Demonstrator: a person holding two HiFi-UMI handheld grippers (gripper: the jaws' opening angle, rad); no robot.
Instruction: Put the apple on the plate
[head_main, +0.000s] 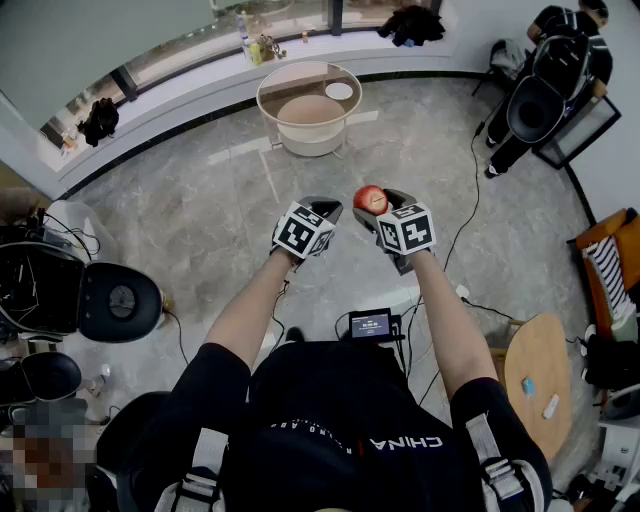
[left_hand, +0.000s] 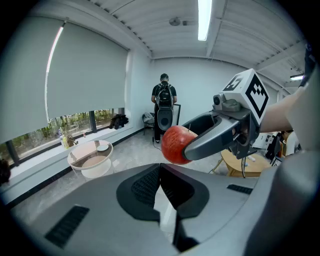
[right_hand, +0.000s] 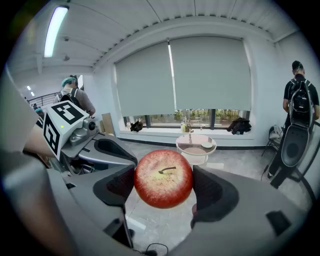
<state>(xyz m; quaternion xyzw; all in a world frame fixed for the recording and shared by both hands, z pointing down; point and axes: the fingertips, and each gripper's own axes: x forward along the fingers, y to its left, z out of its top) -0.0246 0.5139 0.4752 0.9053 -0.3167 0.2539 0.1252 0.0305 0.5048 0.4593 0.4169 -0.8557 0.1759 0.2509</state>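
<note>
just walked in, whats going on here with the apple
A person holds a gripper in each hand. The right gripper grips a red apple in mid-air; the left gripper beside it is shut and empty. The white plate sits on a round table further ahead, so the apple is not on it yet.

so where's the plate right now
The plate sits on the round glass table by the window, top centre of the head view, toward the table's right edge, far ahead of the apple held in the right gripper.
</note>
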